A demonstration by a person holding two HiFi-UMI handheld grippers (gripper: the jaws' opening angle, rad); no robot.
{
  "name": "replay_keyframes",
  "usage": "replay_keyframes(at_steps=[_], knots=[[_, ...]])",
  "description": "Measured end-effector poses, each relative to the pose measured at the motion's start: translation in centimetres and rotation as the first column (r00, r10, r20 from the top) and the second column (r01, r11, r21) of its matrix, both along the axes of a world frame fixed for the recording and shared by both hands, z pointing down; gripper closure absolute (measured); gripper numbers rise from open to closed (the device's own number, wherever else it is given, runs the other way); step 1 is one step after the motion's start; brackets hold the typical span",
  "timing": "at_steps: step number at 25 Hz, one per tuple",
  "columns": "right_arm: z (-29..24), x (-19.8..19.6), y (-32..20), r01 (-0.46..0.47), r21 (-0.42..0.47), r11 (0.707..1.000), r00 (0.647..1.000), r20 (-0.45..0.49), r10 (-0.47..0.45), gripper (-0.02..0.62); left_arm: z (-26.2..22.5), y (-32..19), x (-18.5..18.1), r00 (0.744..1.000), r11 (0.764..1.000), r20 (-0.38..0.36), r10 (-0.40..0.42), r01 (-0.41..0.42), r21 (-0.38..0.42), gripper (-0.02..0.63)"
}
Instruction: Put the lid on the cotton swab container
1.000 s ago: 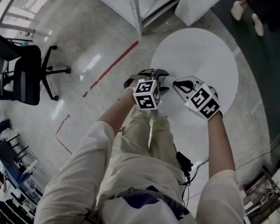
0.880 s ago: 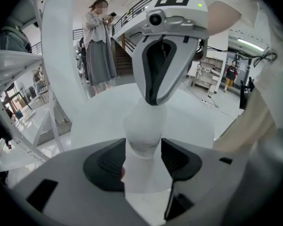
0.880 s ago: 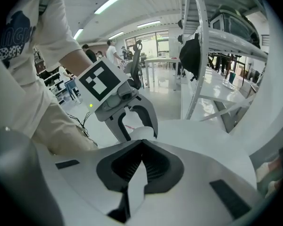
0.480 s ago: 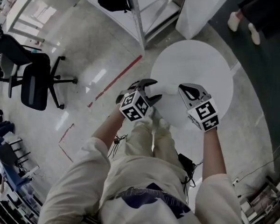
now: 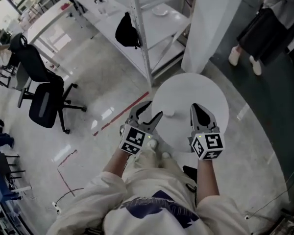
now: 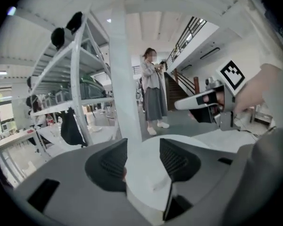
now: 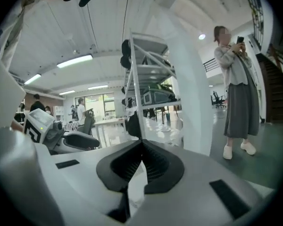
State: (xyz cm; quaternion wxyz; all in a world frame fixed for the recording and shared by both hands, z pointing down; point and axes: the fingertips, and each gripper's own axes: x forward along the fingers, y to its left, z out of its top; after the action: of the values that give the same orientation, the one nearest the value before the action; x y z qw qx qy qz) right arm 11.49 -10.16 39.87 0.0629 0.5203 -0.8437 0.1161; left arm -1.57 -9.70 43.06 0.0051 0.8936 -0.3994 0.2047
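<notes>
Both grippers are held just off the near rim of the round white worktop (image 5: 206,89), pointing across it, and neither carries anything. The left gripper (image 5: 155,108) has its fingers (image 6: 114,166) spread; they have just been closing slightly, and only bare worktop shows between them, so this gripper appears readied to take a part. The right gripper (image 5: 194,106) has its fingers (image 7: 155,166) pressed together on nothing, which suits a hand with no part yet assigned. The only candidate task item is a small pale object (image 5: 169,113) resting on the worktop, ahead of and between the two grippers, apart from both. It is too small to identify as the container or the lid, and no second part is discernible. Judged from this layout, fitting the lid has not begun.
</notes>
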Motion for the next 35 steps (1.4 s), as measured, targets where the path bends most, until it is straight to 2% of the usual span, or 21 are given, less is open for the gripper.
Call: replay_keyframes(at_steps=[4, 8, 11, 17, 21, 26, 31, 35], knots=[[-3.5, 0.6, 2.5, -0.022, 0.084, 0.996, 0.999, 0.038, 0.019, 0.586, -5.9, 2.2, -0.3, 0.982, 0.982, -0.122, -0.146, 0.159, 0.1, 0.433], [-5.8, 0.7, 4.4, -0.003, 0.14, 0.99, 1.0, 0.028, -0.001, 0.586, -10.0, 4.7, 0.1, 0.97, 0.96, -0.166, -0.178, 0.209, 0.188, 0.467], [-6.9, 1.0, 5.2, -0.022, 0.166, 0.986, 0.999, 0.042, 0.016, 0.586, -11.4, 6.2, 0.3, 0.962, 0.948, -0.187, -0.198, 0.236, 0.211, 0.496], [-8.3, 0.3, 7.0, -0.058, 0.217, 0.975, 0.998, 0.031, 0.052, 0.586, -12.5, 8.4, 0.6, 0.953, 0.939, -0.236, -0.189, 0.245, 0.241, 0.566], [-9.5, -0.7, 7.2, -0.114, 0.275, 0.955, 0.993, 0.021, 0.112, 0.586, -13.8, 8.5, -0.2, 0.936, 0.928, -0.299, -0.183, 0.265, 0.262, 0.604], [-12.4, -4.0, 7.8, -0.077, 0.41, 0.909, 0.989, -0.084, 0.122, 0.586, -15.5, 8.0, -1.6, 0.916, 0.915, -0.364, -0.167, 0.281, 0.288, 0.607], [-13.6, -5.5, 7.5, -0.107, 0.448, 0.888, 0.984, -0.08, 0.159, 0.586, -15.9, 6.6, -3.2, 0.921, 0.91, -0.353, -0.168, 0.282, 0.302, 0.607], [-13.1, -5.2, 7.4, -0.117, 0.441, 0.89, 0.979, -0.1, 0.179, 0.586, -17.4, 5.9, -3.3, 0.913, 0.901, -0.382, -0.141, 0.279, 0.333, 0.607]])
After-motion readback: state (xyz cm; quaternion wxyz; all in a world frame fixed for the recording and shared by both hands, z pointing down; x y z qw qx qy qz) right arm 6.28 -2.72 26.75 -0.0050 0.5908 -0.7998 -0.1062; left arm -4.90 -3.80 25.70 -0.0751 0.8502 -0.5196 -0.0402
